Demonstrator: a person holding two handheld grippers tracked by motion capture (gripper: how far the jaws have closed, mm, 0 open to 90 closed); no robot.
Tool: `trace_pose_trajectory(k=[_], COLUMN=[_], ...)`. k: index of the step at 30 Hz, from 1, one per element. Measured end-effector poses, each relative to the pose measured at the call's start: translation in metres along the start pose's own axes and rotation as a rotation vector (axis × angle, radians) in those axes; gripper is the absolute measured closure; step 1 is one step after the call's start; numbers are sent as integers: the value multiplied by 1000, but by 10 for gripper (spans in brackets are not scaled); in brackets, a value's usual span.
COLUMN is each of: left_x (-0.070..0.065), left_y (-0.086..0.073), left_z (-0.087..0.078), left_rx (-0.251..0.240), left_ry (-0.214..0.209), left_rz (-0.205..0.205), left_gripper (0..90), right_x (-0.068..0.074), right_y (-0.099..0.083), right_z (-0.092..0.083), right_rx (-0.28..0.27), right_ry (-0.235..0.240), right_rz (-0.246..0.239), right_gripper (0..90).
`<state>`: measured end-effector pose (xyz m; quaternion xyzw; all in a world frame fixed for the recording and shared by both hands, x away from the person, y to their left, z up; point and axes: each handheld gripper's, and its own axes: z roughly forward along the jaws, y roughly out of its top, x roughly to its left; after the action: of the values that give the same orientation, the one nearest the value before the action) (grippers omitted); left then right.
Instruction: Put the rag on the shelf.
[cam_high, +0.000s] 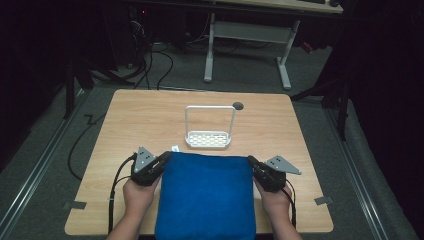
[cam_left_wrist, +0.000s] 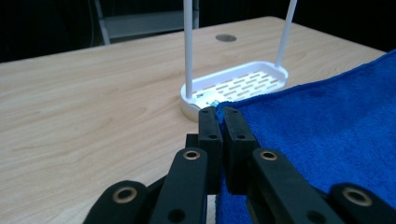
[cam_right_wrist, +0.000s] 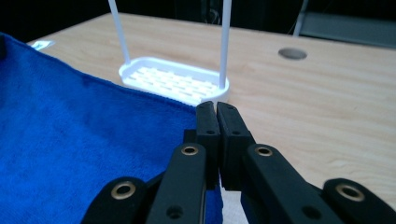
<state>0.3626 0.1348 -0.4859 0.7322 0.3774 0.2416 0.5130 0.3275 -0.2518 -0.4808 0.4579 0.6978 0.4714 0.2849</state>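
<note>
On the wooden table, set in a dark room with cables on grey carpet, a white rack is seen just beyond a blue towel, held at its far corners by the left gripper and right gripper. From the left gripper view, the jaws are clamped on the towel's corner beside the rack's slotted base. From the right gripper view, the jaws are pressed together on the other corner.

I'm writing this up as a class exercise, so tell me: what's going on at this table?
A person holds a gripper in each hand. The left gripper and right gripper are each shut on a far corner of a blue towel lying flat on the wooden table. Just beyond the towel stands a white rack with a perforated base.
</note>
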Motion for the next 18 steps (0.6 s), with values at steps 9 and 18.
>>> trace_pose_trajectory(k=[9, 18], left_x=[-8, -8], left_y=[18, 39], left_z=[-13, -22], left_rx=[-72, -128], left_ry=[-3, 19], left_rz=[15, 30], left_gripper=[878, 880], right_x=[2, 6], right_y=[18, 42], right_z=[-18, -30], right_rx=[-88, -151], right_ry=[-23, -32], right_rz=[-27, -61], right_gripper=[891, 892])
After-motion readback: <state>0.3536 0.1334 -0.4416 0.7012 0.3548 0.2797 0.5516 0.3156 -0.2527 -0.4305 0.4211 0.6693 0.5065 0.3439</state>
